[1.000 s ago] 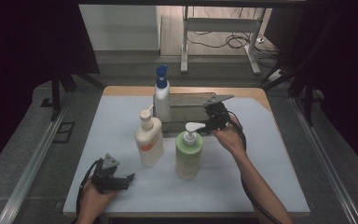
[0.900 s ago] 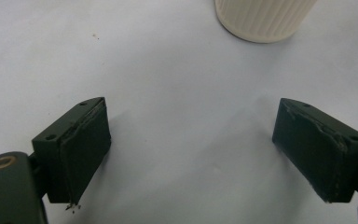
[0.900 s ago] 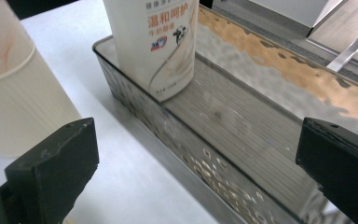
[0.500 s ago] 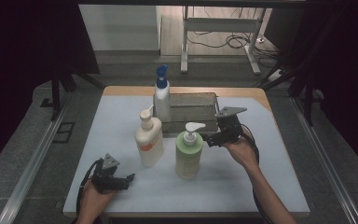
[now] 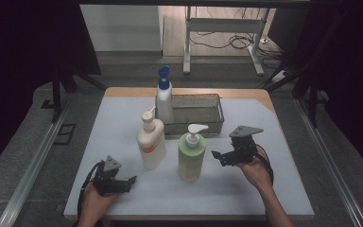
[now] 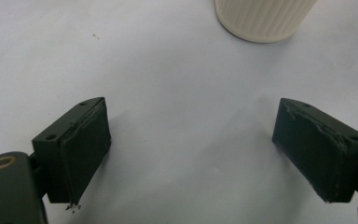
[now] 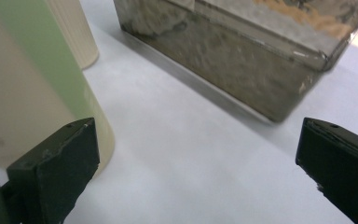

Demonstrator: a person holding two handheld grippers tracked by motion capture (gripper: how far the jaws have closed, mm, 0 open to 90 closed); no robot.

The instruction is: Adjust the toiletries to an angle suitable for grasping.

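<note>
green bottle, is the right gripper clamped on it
No, the right gripper sits open beside the green bottle, its jaws apart with nothing between them.

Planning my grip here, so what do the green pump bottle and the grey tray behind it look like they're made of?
Green pump bottle: likely smooth plastic, going by its even matte pale-green wall and white pump. Grey tray: probably metal, dull and worn, with mottled reflections and rust-coloured patches along the rim in the right gripper view.

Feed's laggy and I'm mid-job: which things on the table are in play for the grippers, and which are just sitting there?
In play:
right gripper, jaws open, beside the green pump bottle
metal tray holding the blue-capped bottle, probably where the bottles go

Just sitting:
cream pump bottle, untouched
left gripper, open, resting on the table
</note>
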